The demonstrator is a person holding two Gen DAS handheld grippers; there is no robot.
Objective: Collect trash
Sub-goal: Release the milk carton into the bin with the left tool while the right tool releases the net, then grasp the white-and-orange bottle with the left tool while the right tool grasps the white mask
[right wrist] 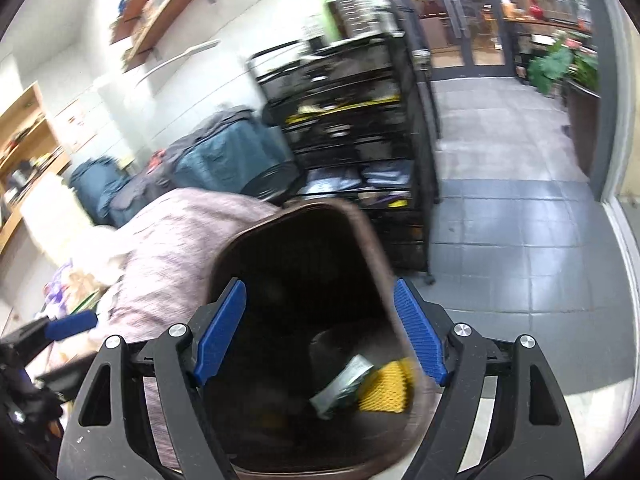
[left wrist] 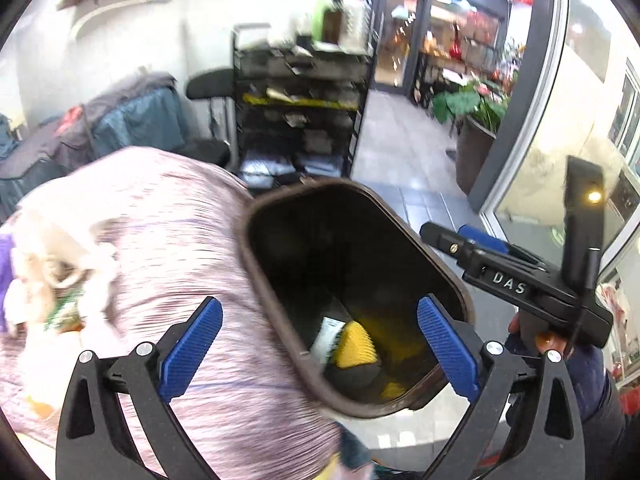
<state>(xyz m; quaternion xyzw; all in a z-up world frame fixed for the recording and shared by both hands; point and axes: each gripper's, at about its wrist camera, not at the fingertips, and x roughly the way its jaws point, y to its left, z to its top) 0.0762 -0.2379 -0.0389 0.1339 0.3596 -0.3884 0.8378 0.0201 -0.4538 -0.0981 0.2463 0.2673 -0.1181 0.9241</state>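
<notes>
A brown trash bin (left wrist: 256, 264) stands open-mouthed beside a table under a pink cloth (left wrist: 180, 216). Inside it lie a yellow mesh piece (left wrist: 356, 344) and a white and green wrapper (left wrist: 330, 334). My left gripper (left wrist: 320, 344) hovers over the bin's near rim, open, with nothing between its blue pads. The right gripper (left wrist: 452, 236) is at the bin's right side. In the right wrist view that gripper (right wrist: 320, 332) is open above the bin (right wrist: 372, 248), with the wrapper (right wrist: 344, 380) and the mesh (right wrist: 384, 388) below. Blurred paper scraps (left wrist: 60, 248) lie on the cloth at left.
A black wire shelf cart (left wrist: 300, 112) stands behind the bin, with covered chairs (left wrist: 132, 120) to its left. Grey floor tiles (right wrist: 520, 240) run to a glass door (right wrist: 452, 16). A potted plant (left wrist: 472, 108) stands by the glass wall. A hand (left wrist: 536, 336) holds the right gripper.
</notes>
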